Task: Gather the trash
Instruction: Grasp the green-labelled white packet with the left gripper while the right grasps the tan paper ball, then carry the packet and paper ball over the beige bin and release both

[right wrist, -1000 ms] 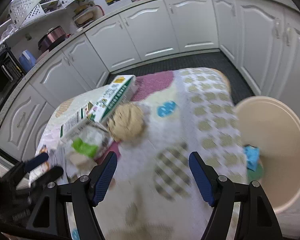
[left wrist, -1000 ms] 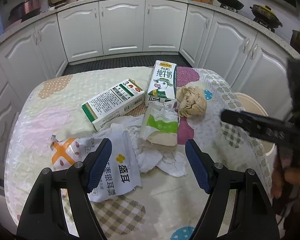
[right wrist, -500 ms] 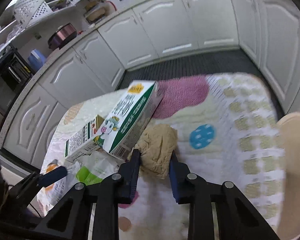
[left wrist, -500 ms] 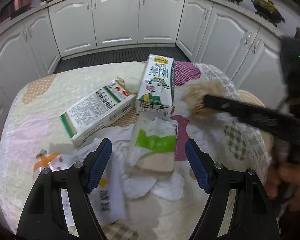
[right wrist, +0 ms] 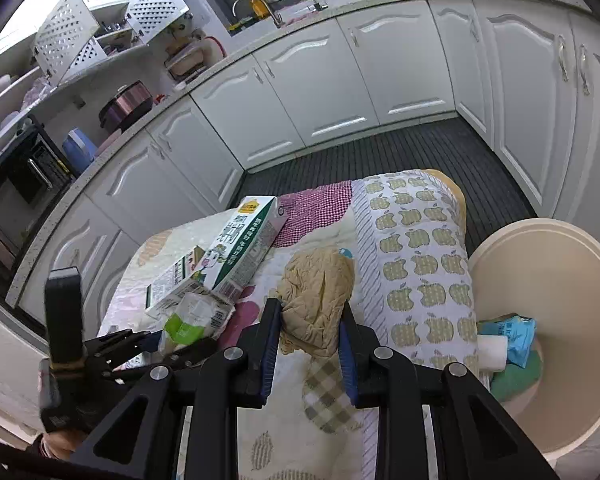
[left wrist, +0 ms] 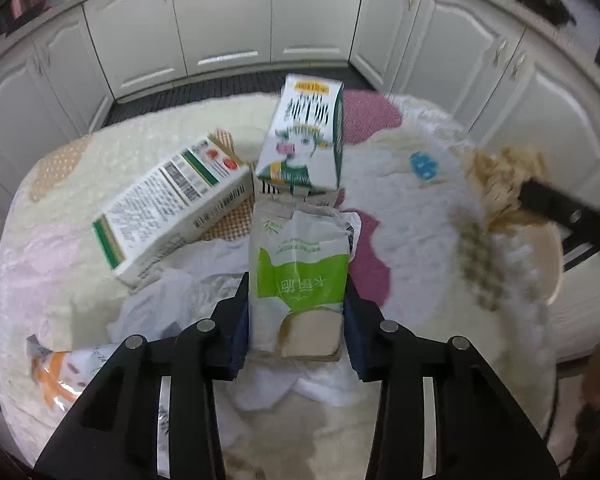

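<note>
Quilted tabletop (right wrist: 416, 240), left fingers (left wrist: 242, 320) pinching green-white packet (left wrist: 300, 280), right fingers (right wrist: 270, 332) seemingly lifting crumpled paper (right wrist: 320, 296).

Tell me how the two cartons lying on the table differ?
The milk carton is white and green with a cartoon cow on it; the other carton shows fine print and barcodes. The milk carton points away from the left wrist camera, the other lies slantwise. Both lie flat, their near ends close together.

Right gripper (right wrist: 308, 334) with black jaws closed on a crumpled tan paper ball (right wrist: 320, 292), above a patchwork-print tablecloth (right wrist: 416, 248), green-and-white milk carton (right wrist: 244, 248) lying behind, round cream plastic bin (right wrist: 556, 280) at right holding blue wrappers (right wrist: 516, 332).
</note>
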Motion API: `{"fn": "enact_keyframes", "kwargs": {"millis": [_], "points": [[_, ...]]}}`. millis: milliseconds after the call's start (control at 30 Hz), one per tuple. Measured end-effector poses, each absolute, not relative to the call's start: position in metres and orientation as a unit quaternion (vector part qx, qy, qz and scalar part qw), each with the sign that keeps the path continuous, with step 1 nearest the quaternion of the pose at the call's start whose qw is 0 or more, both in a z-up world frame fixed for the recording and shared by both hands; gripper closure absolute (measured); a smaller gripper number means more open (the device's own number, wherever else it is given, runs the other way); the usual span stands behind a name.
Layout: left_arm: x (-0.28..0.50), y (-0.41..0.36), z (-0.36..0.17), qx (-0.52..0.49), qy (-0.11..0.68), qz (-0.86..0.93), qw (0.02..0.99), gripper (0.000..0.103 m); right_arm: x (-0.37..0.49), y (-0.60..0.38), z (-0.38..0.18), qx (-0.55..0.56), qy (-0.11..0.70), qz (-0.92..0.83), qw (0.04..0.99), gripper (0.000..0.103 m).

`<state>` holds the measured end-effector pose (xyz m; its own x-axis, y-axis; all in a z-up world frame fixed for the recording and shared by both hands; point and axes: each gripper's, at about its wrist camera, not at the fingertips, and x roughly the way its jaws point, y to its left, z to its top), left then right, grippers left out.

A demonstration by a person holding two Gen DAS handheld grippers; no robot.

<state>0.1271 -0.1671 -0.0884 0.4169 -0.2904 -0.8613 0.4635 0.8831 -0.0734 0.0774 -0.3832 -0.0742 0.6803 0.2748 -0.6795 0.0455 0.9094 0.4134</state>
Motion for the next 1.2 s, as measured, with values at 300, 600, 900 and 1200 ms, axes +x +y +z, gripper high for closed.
{"fn": "enact_keyframes", "kwargs": {"millis": [300,600,900,1200], "points": [[0.095,-0.156,-0.05,0.059,0.464,-0.269,0.842,0.066,0.052,-0.382,-0.06,0.201,0.382,0.065,0.9,0.077],[0.066,-0.168,-0.027,0.067,0.434,-0.285,0.852,0.066,0.027,-0.383,-0.052,0.193,0.373,0.061,0.906,0.077],[0.046,-0.201,-0.027,0.082,0.426,-0.303,0.849,0.066,0.005,-0.401,-0.049,0.198,0.367,0.043,0.908,0.077],[0.032,-0.245,-0.026,0.103,0.41,-0.319,0.848,0.066,-0.015,-0.433,-0.052,0.21,0.364,0.009,0.907,0.077]]}}
